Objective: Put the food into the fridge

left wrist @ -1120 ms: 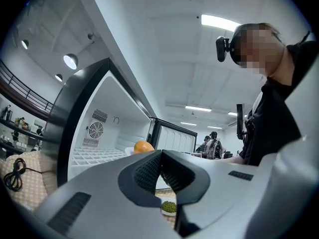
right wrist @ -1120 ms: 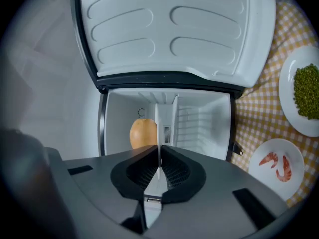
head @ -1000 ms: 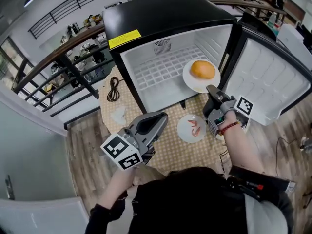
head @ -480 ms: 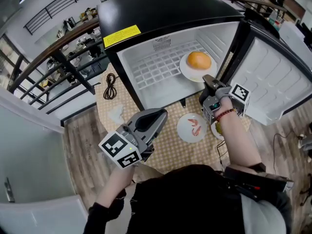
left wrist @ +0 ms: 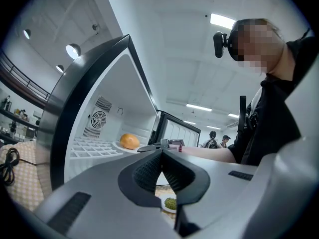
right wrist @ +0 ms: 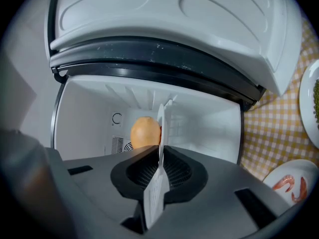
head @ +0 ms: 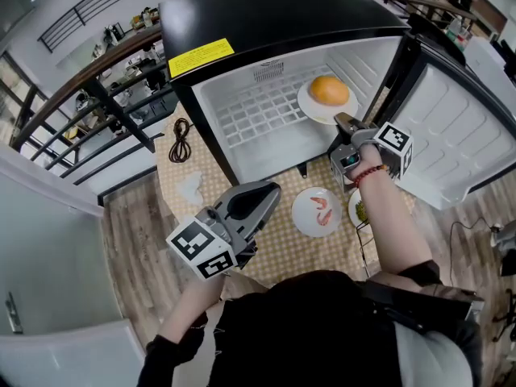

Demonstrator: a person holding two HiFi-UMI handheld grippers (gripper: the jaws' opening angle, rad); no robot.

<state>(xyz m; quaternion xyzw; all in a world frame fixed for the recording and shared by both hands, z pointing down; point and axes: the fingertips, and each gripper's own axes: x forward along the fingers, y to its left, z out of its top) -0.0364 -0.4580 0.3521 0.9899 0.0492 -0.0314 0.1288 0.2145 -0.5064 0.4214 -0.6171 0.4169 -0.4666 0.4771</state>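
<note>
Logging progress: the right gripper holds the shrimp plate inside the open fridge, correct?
No: the right gripper holds the plate of round orange food inside the open fridge; the shrimp plate sits on the table, per the head view.

Black top [head: 322, 329] with dark sleeves; red bead bracelet [head: 369, 173] on the wrist nearer the fridge [head: 274, 22]. Left gripper [head: 272, 189] and right gripper [head: 339, 120] have grey plastic shells and black ribbed pads [left wrist: 149, 171]. Each has a white cube [head: 201, 248] with black square markers at the end away from the fridge. Black head-mounted camera [left wrist: 219, 41].
</note>
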